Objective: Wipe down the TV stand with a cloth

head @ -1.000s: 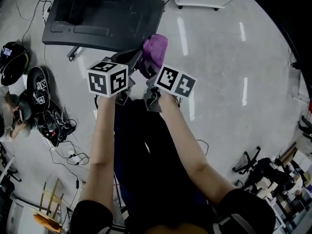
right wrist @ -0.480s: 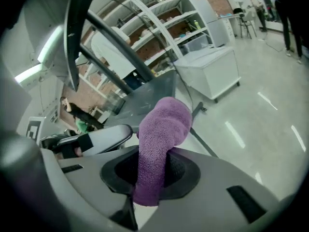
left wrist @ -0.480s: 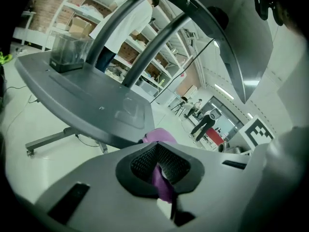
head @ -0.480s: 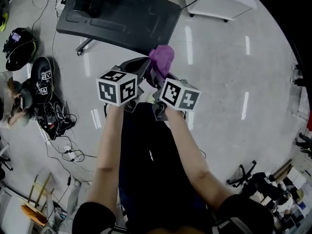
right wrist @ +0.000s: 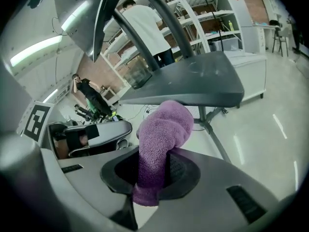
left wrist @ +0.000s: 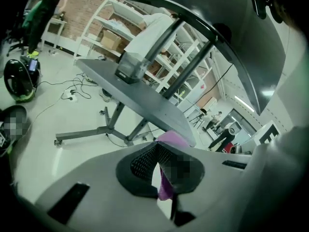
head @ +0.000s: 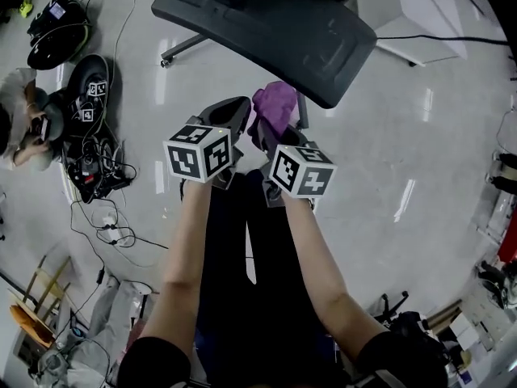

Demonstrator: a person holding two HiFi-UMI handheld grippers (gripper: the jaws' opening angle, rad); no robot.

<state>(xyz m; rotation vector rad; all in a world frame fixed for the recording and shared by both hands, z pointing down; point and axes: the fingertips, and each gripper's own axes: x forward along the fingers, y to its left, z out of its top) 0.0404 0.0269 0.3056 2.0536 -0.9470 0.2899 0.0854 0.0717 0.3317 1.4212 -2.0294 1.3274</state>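
— Between the jaws of the right gripper (right wrist: 153, 175): that's where the purple cloth (right wrist: 161, 129) sits. It's pinched at its lower end, and the rest bulges up and forward past the tips.
— And the left gripper (left wrist: 157, 151)?
— Tips drawn together with nothing clamped. A sliver of the cloth shows just beyond its jaws, on its right side.
— So the tools are side by side?
— Just beside each other, held out in front of the person. Ahead of both sets of jaws is the dark TV stand (head: 266, 18), with a flat top and metal legs below. The cloth is close to its near edge, but I can't tell whether they touch.
— Further out?
— Glossy pale floor (head: 388, 136) all round. Off to the left gripper's side there's a tangle of cables (head: 97, 184).
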